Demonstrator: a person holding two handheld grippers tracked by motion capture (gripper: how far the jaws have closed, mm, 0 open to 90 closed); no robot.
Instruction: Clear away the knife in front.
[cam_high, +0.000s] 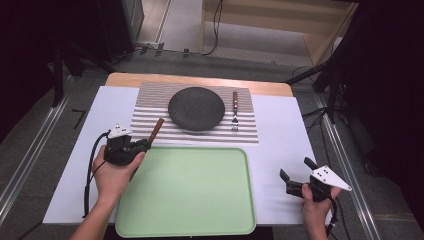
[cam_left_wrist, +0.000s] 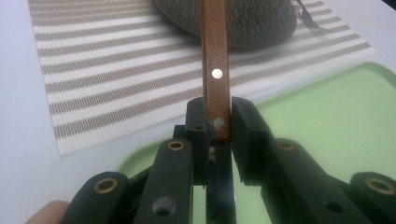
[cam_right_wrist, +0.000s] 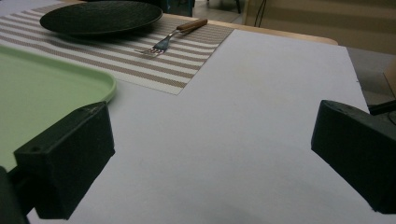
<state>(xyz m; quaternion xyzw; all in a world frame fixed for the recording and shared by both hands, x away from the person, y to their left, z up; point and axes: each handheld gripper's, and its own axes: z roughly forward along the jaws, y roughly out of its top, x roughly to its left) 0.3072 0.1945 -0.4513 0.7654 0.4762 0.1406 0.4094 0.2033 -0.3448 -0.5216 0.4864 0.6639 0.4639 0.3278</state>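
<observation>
On the counter (cam_high: 280, 130), covered with a white sheet, a striped beige-and-white woven placemat (cam_high: 150, 112) lies toward the far side, and a round dark grey textured plate (cam_high: 196, 108) sits at its middle. To the plate's right, apart from it, a metal fork with a brown wooden handle (cam_high: 234, 111) lies on the placemat with its tines toward the person. A pale green rectangular plastic tray (cam_high: 190, 195) lies on the near side of the placemat, its far rim just beside the placemat's near edge. The left gripper (cam_high: 142, 145), held in the person's left hand (cam_high: 112, 175), is at the tray's far left corner, and its fingers (cam_left_wrist: 196, 126) are closed tight on a brown wooden utensil handle with metal rivets (cam_left_wrist: 215, 70); the handle points away over the placemat toward the plate, and its working end cannot be made out. The right gripper (cam_high: 296, 170), held in the person's right hand (cam_high: 315, 202), is over the bare white sheet right of the tray, its fingers (cam_right_wrist: 70, 158) spread wide with nothing between them.
</observation>
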